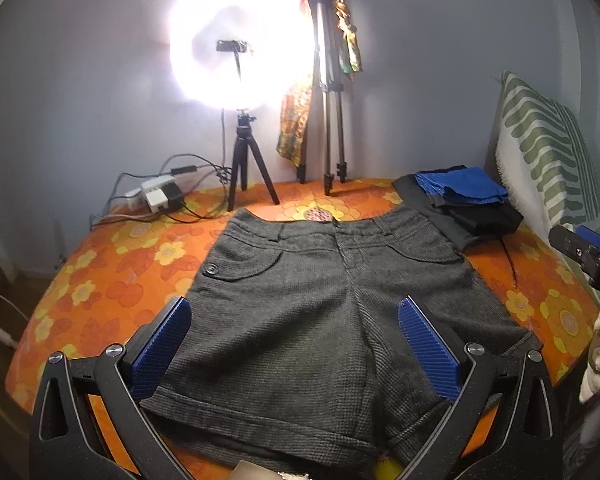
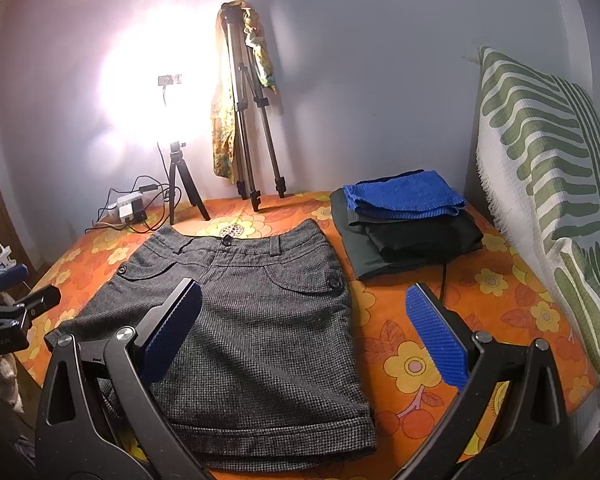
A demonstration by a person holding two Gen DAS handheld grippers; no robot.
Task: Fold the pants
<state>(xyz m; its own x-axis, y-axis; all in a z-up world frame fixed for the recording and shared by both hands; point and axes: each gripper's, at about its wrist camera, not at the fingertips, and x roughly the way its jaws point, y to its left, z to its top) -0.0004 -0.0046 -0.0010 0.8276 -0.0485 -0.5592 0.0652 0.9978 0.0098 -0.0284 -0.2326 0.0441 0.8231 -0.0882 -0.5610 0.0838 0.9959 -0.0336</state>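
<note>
Pants (image 1: 312, 312): grey tweed shorts, spread flat and face up on the bed's orange flowered cover (image 1: 100, 280), waistband toward the far wall, hems toward the camera. Seen from the left wrist: left claw (image 1: 294, 342) spread wide over the shorts, blue pads (image 1: 162, 354) apart, nothing pinched between them; one pad above the left leg's outer edge, the other above the right leg. Beyond the waistband, a glaring ring light (image 1: 236, 46) on a small black tripod (image 1: 246, 168), a taller tripod (image 1: 330, 120) draped with a patterned cloth (image 1: 294, 128), a power strip with cables (image 1: 160, 196) at the bed's far left. Folded clothes (image 1: 466, 204), blue on black, stacked just beside the right hip of the shorts. Green-striped cushion (image 1: 540, 140) upright at the right edge. Right claw (image 1: 588, 256) partly visible at far right.

Seen from the right wrist: right claw (image 2: 304, 336) likewise spread wide, holding nothing, one blue pad (image 2: 172, 332) over the shorts (image 2: 240, 320), the other over bare cover (image 2: 400, 320) just beside the right leg. Folded pile (image 2: 408, 216) near the right hip, cushion (image 2: 540, 180) against the right side. Left claw (image 2: 20, 312) glimpsed at the left edge, spread not discernible there.
</note>
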